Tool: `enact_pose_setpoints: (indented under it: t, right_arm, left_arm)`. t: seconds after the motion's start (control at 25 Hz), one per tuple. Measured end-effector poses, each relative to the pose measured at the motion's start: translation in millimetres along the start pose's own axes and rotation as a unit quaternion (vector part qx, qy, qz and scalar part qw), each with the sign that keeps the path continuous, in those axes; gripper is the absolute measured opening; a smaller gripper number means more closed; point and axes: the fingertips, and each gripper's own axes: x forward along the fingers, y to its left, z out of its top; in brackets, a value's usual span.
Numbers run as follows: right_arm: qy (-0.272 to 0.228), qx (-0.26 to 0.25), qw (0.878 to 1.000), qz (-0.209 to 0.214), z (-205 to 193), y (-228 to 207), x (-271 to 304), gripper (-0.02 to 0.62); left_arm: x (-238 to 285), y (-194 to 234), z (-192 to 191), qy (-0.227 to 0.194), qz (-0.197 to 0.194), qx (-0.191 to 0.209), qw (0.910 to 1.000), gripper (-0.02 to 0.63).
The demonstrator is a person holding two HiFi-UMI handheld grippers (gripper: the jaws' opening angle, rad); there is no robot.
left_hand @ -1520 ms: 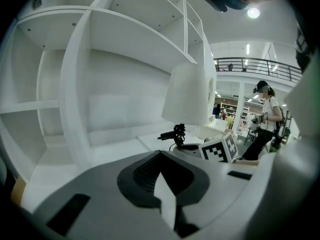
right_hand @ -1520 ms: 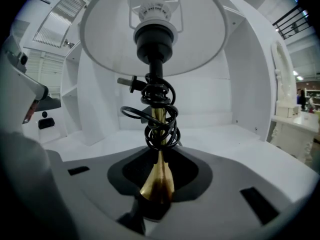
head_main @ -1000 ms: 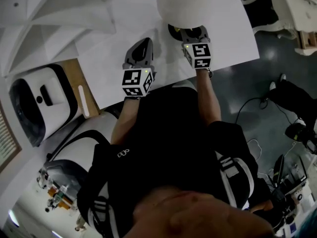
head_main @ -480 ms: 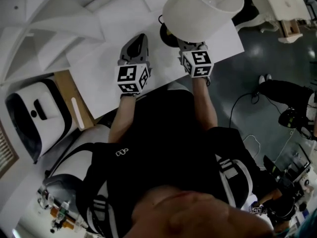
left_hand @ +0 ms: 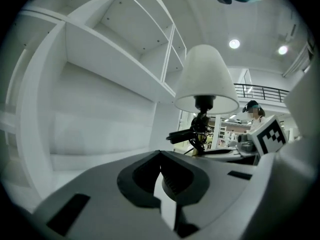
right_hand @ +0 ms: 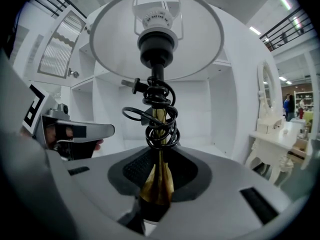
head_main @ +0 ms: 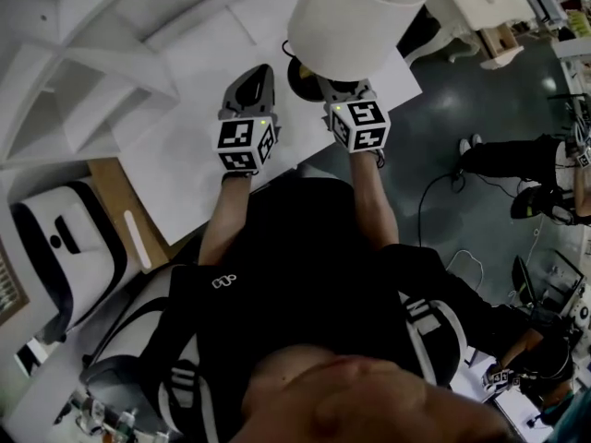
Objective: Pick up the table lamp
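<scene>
The table lamp stands upright at about 12 o'clock in the head view, its white shade over the far edge of the white table. Its brass stem, wound with a coiled black cord, is clamped low down between the jaws of the right gripper, just below it at 6 o'clock. The grasp is therefore made. The lamp seems to be carried clear of the tabletop, though no view shows its dark base and the surface plainly apart. What is left is probably only to finish the lift and hold it steady. At the lamp's 9 o'clock the left gripper hovers near but apart from it, its jaws all but together on nothing. White shelving lies beyond at 10 o'clock.
</scene>
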Motion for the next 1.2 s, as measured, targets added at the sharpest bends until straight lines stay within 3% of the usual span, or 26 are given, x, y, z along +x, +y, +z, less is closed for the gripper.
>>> enact_pose_setpoints:
  t: [0.24,0.6,1.2]
  right_arm:
    - [-0.006,-0.001,1.000,0.003,24,8,-22,0.103]
    - [-0.013,-0.010,1.000,0.001,53,16,-42,0.103]
    - [-0.004,-0.005,1.000,0.004,45,29,-37,0.103]
  left_arm:
    - [4,-20,21,-0.012,-0.027,0.014,0.9995,0.011]
    - [-9,-34,36,-0.026,-0.037,0.018,0.9988,0.011]
    - [-23,-23,32,-0.027,-0.030,0.012,0.9991,0.011]
